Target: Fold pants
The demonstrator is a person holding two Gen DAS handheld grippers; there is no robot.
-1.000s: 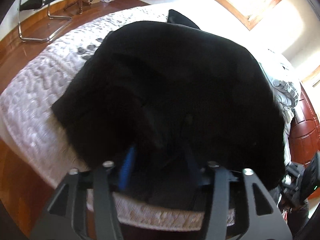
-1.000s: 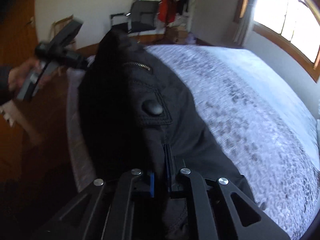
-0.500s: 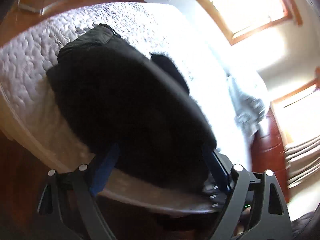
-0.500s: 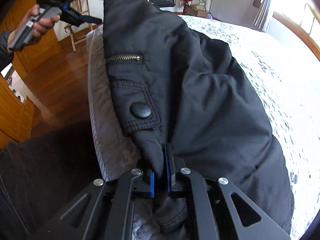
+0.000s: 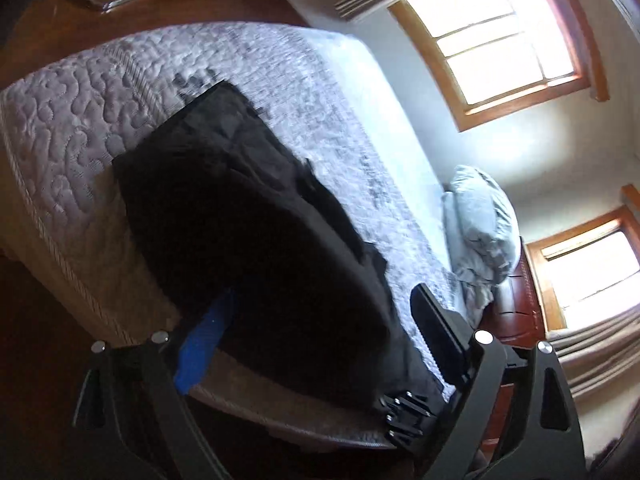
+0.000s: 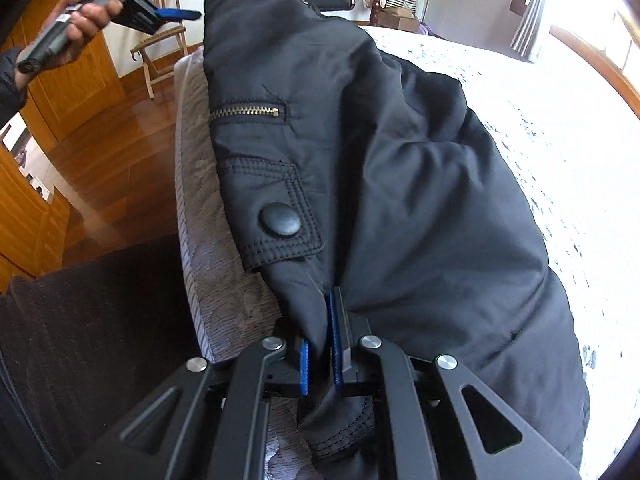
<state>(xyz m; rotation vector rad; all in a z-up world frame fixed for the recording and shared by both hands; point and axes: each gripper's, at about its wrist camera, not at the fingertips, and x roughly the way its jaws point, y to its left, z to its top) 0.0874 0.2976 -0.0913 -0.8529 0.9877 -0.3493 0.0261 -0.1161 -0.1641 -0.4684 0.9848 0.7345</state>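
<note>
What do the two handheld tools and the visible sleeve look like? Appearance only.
Both are black, angular linkage frames with silver pivot screws and blue finger pads: right tool, left tool. In the right wrist view the left tool has a grey bar-shaped handle. The person's sleeve is dark. No cables visible.

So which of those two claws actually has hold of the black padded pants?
The right claw: its blue pads pinch the black padded pants. The left claw is held off to the side, open and empty.
</note>
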